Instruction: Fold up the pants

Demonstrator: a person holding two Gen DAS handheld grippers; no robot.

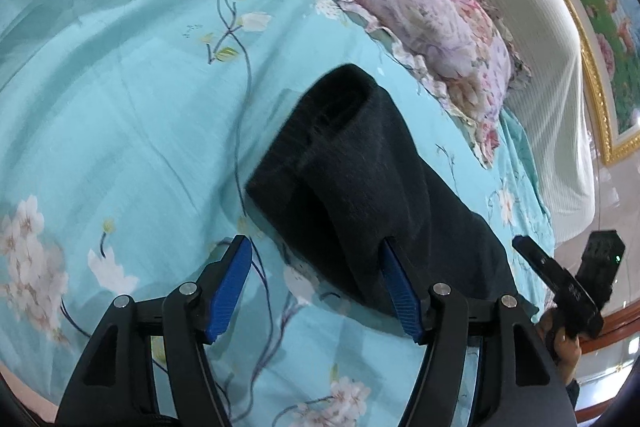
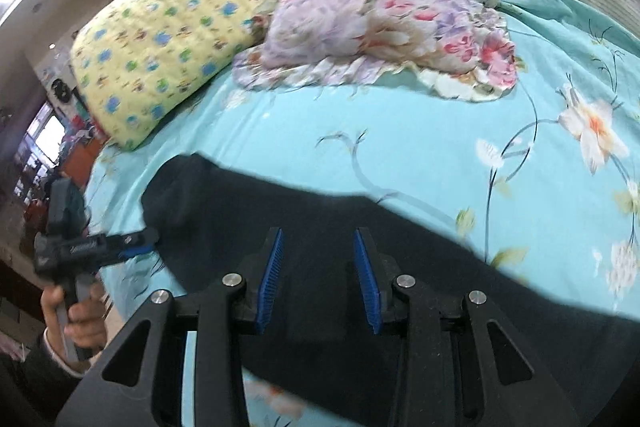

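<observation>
**Dark pants folded on the flowered bed**

On the turquoise bedsheet [image 1: 120,99] printed with white blossoms, the dark pants [image 1: 360,187] lie in a folded bundle, running slantwise from mid-bed toward the near edge. At the far end of the bundle the cloth is turned back in a thick, rounded fold.

Left tongs [image 1: 316,247] stand spread wide. One blue pad hangs over bare sheet; the other overlaps the near edge of the pants, though whether it touches the cloth cannot be told. Nothing is pinched between the pads.

Right tongs [image 2: 318,235] are partly spread, held above the dark cloth with an empty gap between the blue pads; they grip nothing. The view is blurred here.

Beyond the pants, a pink and purple floral pillow [image 2: 380,15] with a frilled edge lies beside a yellow pillow [image 2: 160,39] dotted with blue and green. A pale ribbed headboard [image 1: 512,27] rises behind them.
</observation>
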